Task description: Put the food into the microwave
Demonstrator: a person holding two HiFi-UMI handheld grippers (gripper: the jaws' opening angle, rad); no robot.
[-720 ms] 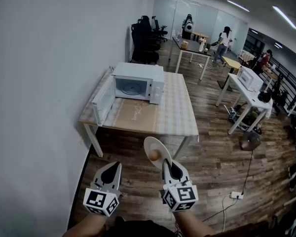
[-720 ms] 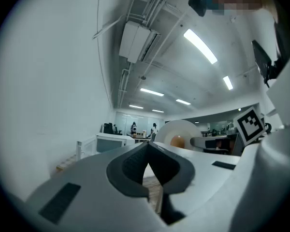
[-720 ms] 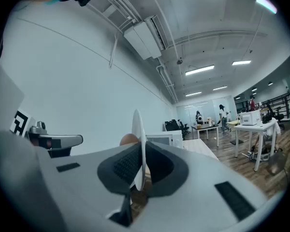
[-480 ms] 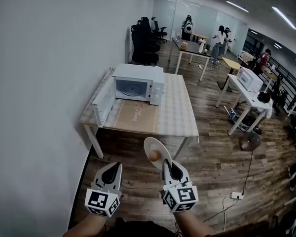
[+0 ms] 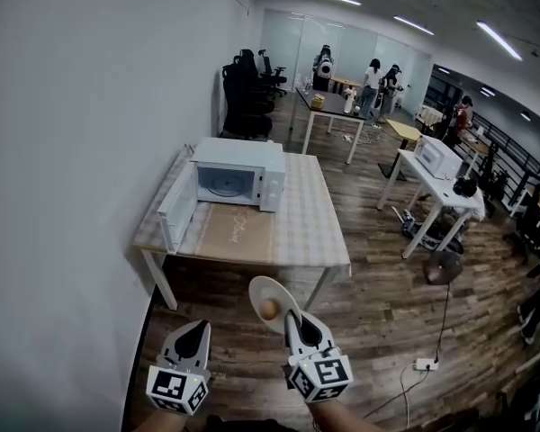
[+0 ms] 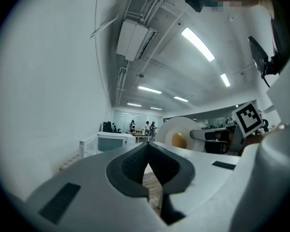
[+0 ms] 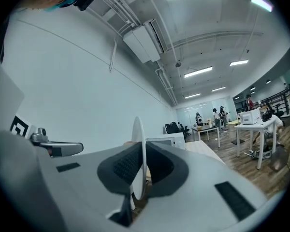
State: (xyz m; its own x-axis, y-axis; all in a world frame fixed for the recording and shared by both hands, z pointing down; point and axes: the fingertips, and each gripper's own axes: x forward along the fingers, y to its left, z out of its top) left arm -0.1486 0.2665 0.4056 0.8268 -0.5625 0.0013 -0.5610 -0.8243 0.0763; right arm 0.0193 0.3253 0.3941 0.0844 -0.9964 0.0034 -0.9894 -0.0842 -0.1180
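A white microwave [image 5: 237, 171] stands on a table [image 5: 301, 232] ahead, its door [image 5: 177, 207] swung open to the left. My right gripper [image 5: 292, 317] is shut on the rim of a white plate [image 5: 270, 295] that carries a small brown piece of food [image 5: 268, 310]. In the right gripper view the plate [image 7: 139, 149] shows edge-on between the jaws. My left gripper [image 5: 192, 334] hangs beside it, shut and empty. From the left gripper view the plate [image 6: 183, 132] and food [image 6: 178, 140] appear to the right, the microwave [image 6: 113, 140] far ahead.
A white wall [image 5: 81, 151] runs along the left. The floor [image 5: 387, 286] is dark wood, with a cable and power strip [image 5: 425, 364] at the right. More tables [image 5: 436, 187], black chairs [image 5: 243, 84] and several people [image 5: 373, 75] fill the back of the room.
The view has shifted: the table and microwave sit slightly lower-left in the head view and the grippers appear lower. The plate stays in the right gripper.
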